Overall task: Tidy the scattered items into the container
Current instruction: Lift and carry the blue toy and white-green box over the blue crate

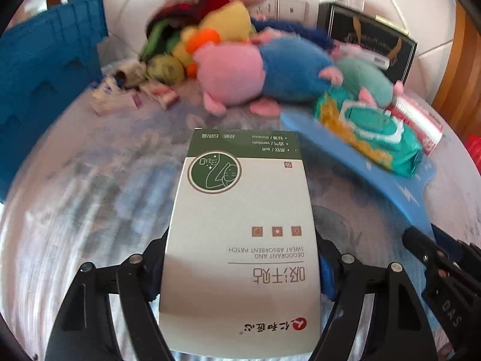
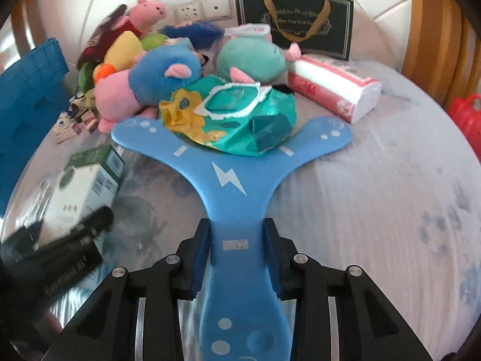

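My left gripper (image 1: 240, 264) is shut on a white and green deodorant patch box (image 1: 240, 225), held above the bed; the box also shows at the left of the right wrist view (image 2: 87, 186). My right gripper (image 2: 237, 252) is shut on one arm of a blue three-armed boomerang (image 2: 231, 180), which also shows at the right of the left wrist view (image 1: 390, 186). The boomerang's far part lies under a green wipes pack (image 2: 237, 117). The blue crate (image 1: 39, 69) stands at the far left, also seen in the right wrist view (image 2: 27, 96).
A heap of plush toys (image 1: 240, 69) lies at the back of the bed. A pink tissue pack (image 2: 333, 90) and a black gift bag (image 2: 294, 21) are at the back right. Small packets (image 1: 120, 96) lie by the crate. A red bag (image 2: 466, 117) is at the right edge.
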